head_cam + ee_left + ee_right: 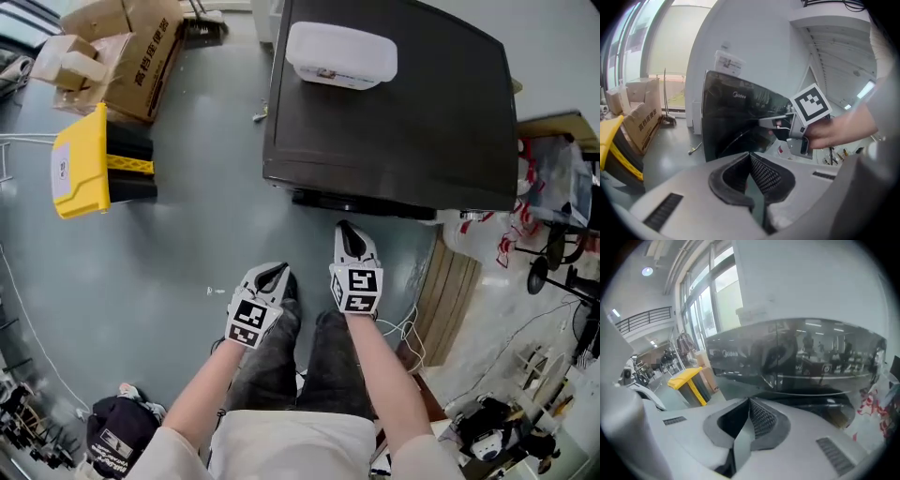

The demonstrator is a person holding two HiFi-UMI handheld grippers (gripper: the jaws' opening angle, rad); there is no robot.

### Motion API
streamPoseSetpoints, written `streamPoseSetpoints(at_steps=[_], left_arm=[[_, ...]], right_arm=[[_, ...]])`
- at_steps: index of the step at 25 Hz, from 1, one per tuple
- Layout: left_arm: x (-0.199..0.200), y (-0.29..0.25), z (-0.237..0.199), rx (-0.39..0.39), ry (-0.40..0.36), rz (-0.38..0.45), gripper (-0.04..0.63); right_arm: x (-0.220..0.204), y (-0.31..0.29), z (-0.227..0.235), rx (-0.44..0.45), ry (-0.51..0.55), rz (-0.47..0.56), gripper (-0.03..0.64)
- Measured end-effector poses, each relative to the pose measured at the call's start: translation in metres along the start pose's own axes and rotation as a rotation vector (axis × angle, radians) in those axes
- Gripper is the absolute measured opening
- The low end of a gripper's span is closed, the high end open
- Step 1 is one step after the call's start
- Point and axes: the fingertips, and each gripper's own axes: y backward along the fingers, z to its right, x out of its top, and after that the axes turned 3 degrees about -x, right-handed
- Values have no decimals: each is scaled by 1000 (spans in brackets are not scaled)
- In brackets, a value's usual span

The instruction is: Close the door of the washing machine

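Black washing machine (403, 103), upright, front toward person's legs (300, 366)

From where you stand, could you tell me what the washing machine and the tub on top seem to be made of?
Washing machine: dark casing, likely painted metal or plastic; its glossy front mirrors the room. Tub: probably white plastic, matte, with rounded moulded edges.

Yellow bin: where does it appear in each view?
Head view: yellow bin at upper left, on the floor.
Left gripper view: yellow bin at the far left edge, partly cut off.
Right gripper view: yellow bin left of centre.
Shared landmark: the dark washing machine, in all three.
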Motion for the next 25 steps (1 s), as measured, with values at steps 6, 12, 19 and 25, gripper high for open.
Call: streamPoseSetpoints(at_steps=[6,12,19,25], left_arm=[[61,45,38,-8,-24,38,8],[103,94,78,-20,-97,63,8],[138,145,121,-75,-120,110,8],[165,187,147,-98,-175,148,8]], right_arm=[[53,81,-6,19,20,35,32],[99,162,-18,22,17,87,32],[140,250,-24,-9,42,140,32],[164,321,-18,-34,14,185,32]])
